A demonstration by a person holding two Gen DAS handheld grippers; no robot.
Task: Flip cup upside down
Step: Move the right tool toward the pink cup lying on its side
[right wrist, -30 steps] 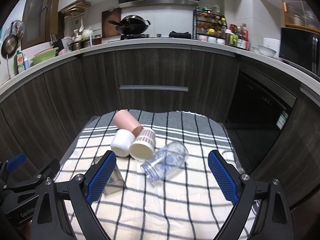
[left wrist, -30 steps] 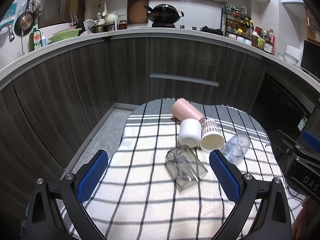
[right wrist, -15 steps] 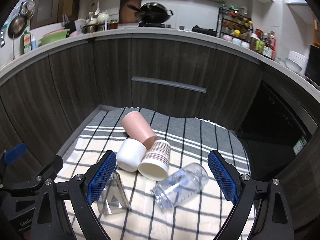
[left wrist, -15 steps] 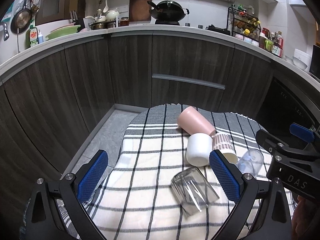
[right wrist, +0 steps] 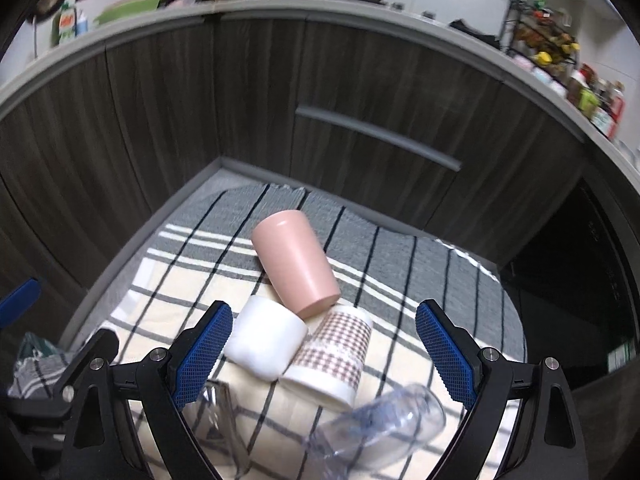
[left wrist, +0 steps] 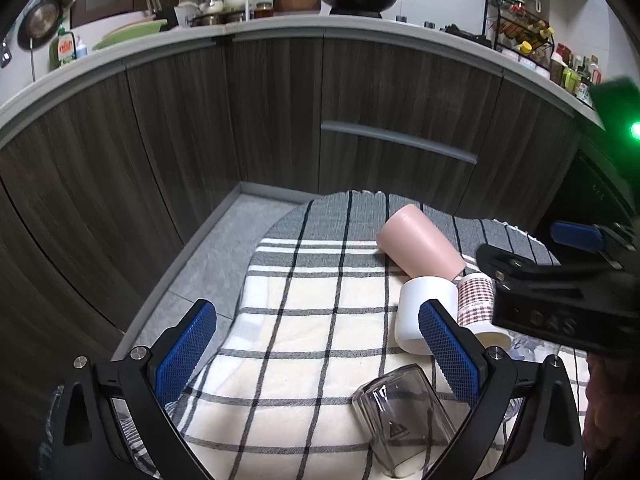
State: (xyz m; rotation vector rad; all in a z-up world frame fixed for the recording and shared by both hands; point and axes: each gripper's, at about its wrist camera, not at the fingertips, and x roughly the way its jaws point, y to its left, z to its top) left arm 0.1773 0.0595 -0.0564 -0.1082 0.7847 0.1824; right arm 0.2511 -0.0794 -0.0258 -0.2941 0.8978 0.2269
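Observation:
Several cups lie on their sides on a checked cloth [left wrist: 312, 320]: a pink cup [right wrist: 294, 262] [left wrist: 418, 246], a white cup [right wrist: 266, 340] [left wrist: 424, 314], a brown-checked paper cup [right wrist: 334, 354] [left wrist: 478, 308], a clear square glass [left wrist: 404, 420] [right wrist: 222, 412] and a clear plastic cup [right wrist: 380, 428]. My right gripper [right wrist: 324, 354] is open, low over the white and checked cups, with both between its blue pads. My left gripper [left wrist: 316, 354] is open and empty over bare cloth left of the cups. The right gripper's body [left wrist: 560, 300] shows in the left wrist view.
Dark wood cabinets [left wrist: 280, 120] with a drawer handle [left wrist: 398, 140] curve behind the table. The cloth's far edge [left wrist: 360, 196] drops to a grey floor [left wrist: 224, 248]. A crumpled cloth [right wrist: 36, 356] lies at the left. The counter above holds a wok and bottles.
Both grippers have moved forward and down toward the cups. The right gripper now straddles the white and checked cups. Both stay open.

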